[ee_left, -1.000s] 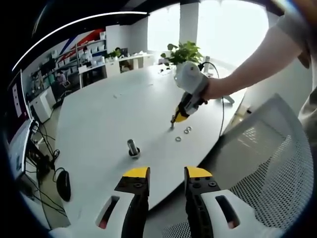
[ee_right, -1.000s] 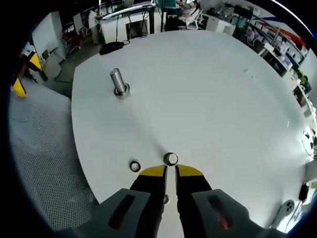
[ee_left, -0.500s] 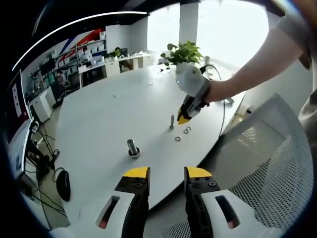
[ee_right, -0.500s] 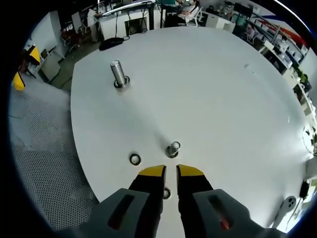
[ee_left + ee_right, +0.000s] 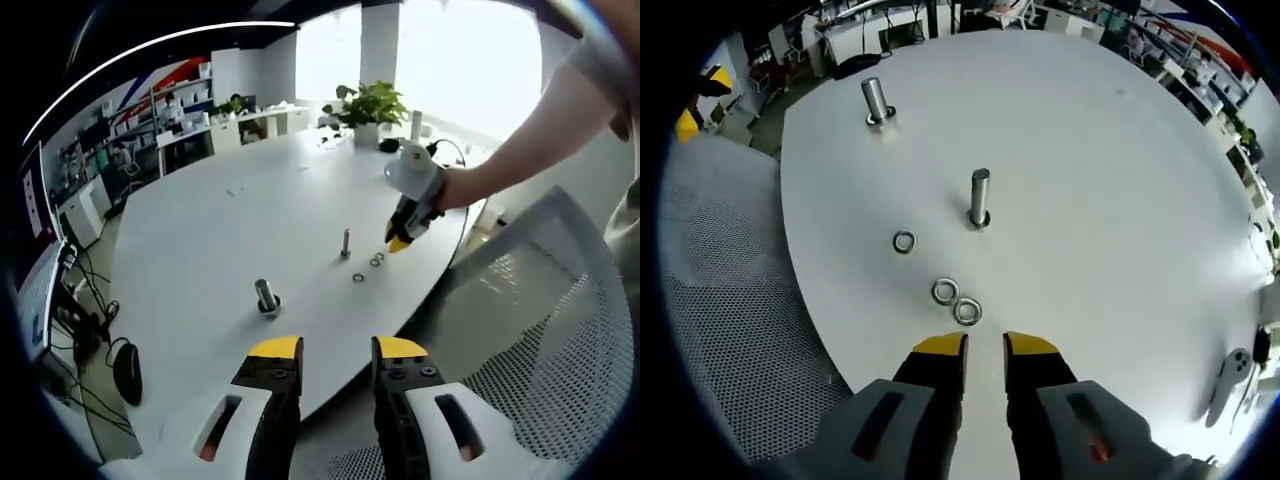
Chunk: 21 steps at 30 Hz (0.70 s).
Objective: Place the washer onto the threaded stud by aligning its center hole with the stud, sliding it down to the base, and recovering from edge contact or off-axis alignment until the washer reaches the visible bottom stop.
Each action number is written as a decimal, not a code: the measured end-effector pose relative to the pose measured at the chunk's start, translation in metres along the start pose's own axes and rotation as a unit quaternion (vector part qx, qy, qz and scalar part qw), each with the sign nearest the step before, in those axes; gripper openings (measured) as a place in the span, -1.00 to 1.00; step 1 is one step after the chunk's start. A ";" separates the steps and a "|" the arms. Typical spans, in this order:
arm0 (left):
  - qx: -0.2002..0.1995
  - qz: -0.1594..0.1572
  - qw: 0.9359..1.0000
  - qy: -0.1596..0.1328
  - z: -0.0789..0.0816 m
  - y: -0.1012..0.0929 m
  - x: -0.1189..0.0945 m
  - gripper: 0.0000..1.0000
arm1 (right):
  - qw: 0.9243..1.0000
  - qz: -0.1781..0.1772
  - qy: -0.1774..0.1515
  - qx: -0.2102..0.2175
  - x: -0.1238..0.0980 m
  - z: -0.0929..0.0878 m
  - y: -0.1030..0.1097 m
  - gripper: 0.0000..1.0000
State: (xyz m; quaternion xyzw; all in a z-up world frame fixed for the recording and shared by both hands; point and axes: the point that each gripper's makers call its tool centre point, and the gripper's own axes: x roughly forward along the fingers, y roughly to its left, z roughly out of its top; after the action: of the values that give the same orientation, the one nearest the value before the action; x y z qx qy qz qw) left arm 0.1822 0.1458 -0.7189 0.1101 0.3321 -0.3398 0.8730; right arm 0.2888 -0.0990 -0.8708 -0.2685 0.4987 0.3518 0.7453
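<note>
— Anyone able to read any writing in this one? Labels, numbers, a brand, whatever?

— Nope, nothing legible from where I'm standing. Way out ahead of the left gripper (image 5: 336, 352) there's a wall with red and blue stripes (image 5: 160, 85), but that's just colour, no letters I can make out. A screen (image 5: 35, 290) sits off to that gripper's left edge, too smeared to read anything on it. The right gripper (image 5: 984, 346) has plain yellow tips, no markings I can see.
</note>
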 end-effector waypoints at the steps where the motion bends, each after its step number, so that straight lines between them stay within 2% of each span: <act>1: 0.000 0.000 1.000 0.000 0.000 0.000 0.000 -0.49 | 1.000 0.001 0.003 -0.001 0.000 -0.004 0.001 -0.66; 4: -0.001 0.000 1.000 -0.001 0.001 0.000 0.000 -0.50 | 1.000 0.002 0.010 -0.003 0.000 -0.011 0.003 -0.65; 9: 0.001 0.001 1.000 0.001 0.000 0.000 0.000 -0.50 | 1.000 0.006 0.009 -0.006 -0.001 -0.012 0.005 -0.64; 18: 0.000 0.001 1.000 0.003 -0.001 0.001 0.000 -0.50 | 1.000 0.016 0.012 -0.021 0.004 -0.002 0.007 -0.61; 21: 0.000 0.003 1.000 0.002 -0.001 0.001 0.000 -0.50 | 0.999 0.030 0.009 -0.029 0.006 0.002 0.010 -0.61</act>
State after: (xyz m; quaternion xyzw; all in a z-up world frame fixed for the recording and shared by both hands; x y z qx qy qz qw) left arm 0.1828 0.1470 -0.7195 0.1117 0.3334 -0.3371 0.8734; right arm 0.2841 -0.0899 -0.8763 -0.2782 0.5026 0.3858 0.7219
